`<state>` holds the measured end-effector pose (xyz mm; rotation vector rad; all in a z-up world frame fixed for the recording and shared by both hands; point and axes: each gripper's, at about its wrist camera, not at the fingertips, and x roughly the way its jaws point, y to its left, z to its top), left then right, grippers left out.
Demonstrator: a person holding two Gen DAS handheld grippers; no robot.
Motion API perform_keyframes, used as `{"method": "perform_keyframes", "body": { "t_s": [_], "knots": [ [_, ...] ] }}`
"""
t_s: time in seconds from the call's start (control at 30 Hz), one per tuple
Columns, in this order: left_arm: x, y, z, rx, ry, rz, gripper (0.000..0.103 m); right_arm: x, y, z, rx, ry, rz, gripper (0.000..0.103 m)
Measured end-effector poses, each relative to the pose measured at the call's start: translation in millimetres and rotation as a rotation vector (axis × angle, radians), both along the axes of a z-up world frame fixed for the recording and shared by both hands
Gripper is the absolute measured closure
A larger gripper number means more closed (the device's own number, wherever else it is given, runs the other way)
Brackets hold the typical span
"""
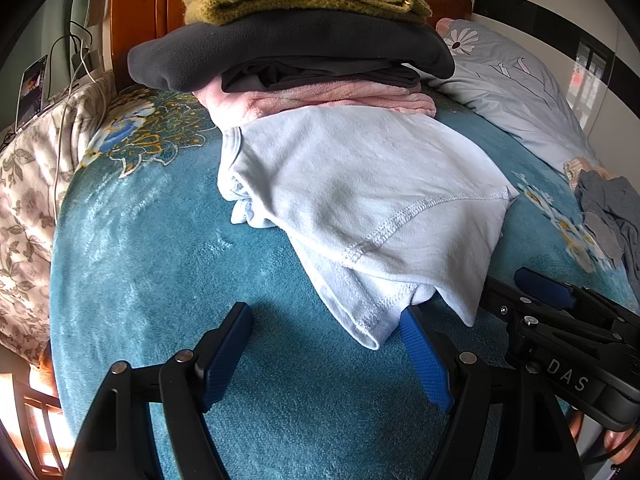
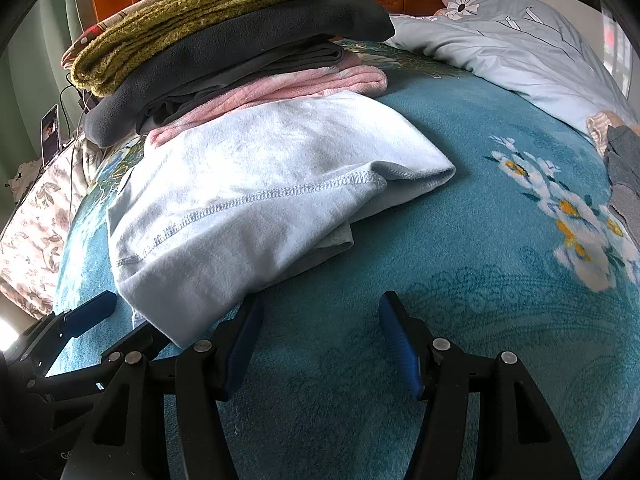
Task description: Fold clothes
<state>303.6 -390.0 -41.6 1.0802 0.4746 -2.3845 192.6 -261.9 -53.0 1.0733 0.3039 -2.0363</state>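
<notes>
A folded pale blue garment (image 1: 360, 196) lies on the teal blanket, leaning against a stack of folded clothes (image 1: 296, 40): pink at the bottom, then dark grey, olive green on top. My left gripper (image 1: 326, 316) is open and empty, its right finger just under the garment's near corner. My right gripper (image 2: 320, 308) is open and empty at the garment's (image 2: 256, 200) near edge, its left finger tucked under the hem. The stack also shows in the right wrist view (image 2: 224, 48). Each gripper sees the other beside it.
A teal floral blanket (image 1: 168, 264) covers the bed. A pale blue flowered pillow (image 2: 512, 40) lies at the back right. Loose grey clothes (image 1: 612, 216) sit at the right edge. A wooden headboard (image 1: 136, 16), a phone and cables (image 1: 32, 92) are at the left.
</notes>
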Motion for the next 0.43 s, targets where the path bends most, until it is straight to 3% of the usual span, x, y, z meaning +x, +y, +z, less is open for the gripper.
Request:
{"method": "perform_keyframes", "body": {
  "t_s": [0.43],
  "knots": [
    [1.5,0.7,-0.3,0.004,0.005,0.0,0.022,-0.4,2.0,1.3,-0.01,-0.009,0.0,0.041]
  ]
}}
